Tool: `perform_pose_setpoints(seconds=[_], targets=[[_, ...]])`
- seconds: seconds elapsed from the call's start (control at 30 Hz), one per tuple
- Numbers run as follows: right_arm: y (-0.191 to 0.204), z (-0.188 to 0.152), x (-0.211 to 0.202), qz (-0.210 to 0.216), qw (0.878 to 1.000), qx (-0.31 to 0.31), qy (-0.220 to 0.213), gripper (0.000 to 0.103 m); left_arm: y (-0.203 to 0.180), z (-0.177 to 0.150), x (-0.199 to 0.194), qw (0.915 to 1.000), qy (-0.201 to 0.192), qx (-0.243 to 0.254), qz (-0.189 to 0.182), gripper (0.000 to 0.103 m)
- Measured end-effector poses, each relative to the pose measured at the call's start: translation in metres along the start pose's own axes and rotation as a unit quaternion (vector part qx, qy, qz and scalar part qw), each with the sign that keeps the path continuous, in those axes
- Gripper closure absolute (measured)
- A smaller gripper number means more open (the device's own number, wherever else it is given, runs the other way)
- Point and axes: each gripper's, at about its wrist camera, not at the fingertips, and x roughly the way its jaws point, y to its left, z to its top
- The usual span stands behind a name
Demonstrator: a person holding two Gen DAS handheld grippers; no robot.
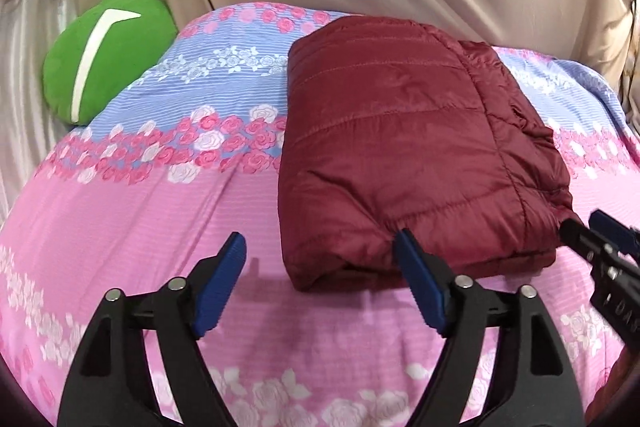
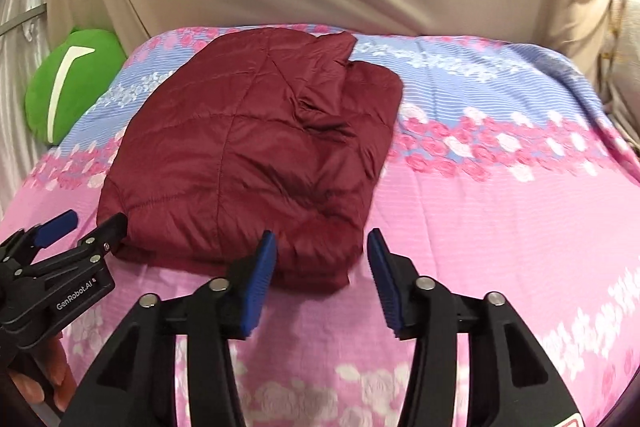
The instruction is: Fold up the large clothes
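While both my claws hang spread and empty near the bed's front edge, the quilted maroon puffer jacket lies folded into a plump rectangle mid-bed. My left claw and right claw flank its near hem, ribbed blue pads bare.

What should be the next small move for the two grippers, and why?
Probably draw both back from the maroon jacket. It lies folded in a compact bundle on the floral bedspread, and the left gripper and right gripper stand open with nothing between their pads.

both hand-held grippers, left and right, gape empty, tilted downward.
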Motion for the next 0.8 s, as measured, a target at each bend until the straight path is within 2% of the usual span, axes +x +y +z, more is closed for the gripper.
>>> perform_pose_setpoints(seconds=[0.1, 0.27, 0.37, 0.57, 0.8], targets=[[0.005, -0.016, -0.005, -0.012, 1.000, -0.002, -0.001, 0.050, -0.004, -0.012, -0.007, 0.9999, 0.001, -0.002, 0.010, 0.020], [0.008, -0.037, -0.006, -0.017, 1.000, -0.002, 0.016, 0.045, -0.008, -0.035, -0.015, 0.9997, 0.009, -0.013, 0.019, 0.016], [0.008, -0.050, -0.006, -0.020, 0.999, 0.000, 0.027, 0.044, -0.008, -0.045, -0.016, 0.9993, 0.023, -0.020, 0.021, 0.016], [0.008, -0.061, -0.013, -0.021, 0.999, 0.004, 0.030, 0.041, -0.003, -0.051, -0.028, 0.9985, 0.004, -0.043, 0.032, 0.015], [0.010, -0.068, -0.018, -0.025, 0.999, -0.003, 0.030, 0.039, -0.014, -0.059, -0.031, 0.9990, 0.022, -0.018, 0.033, 0.015]])
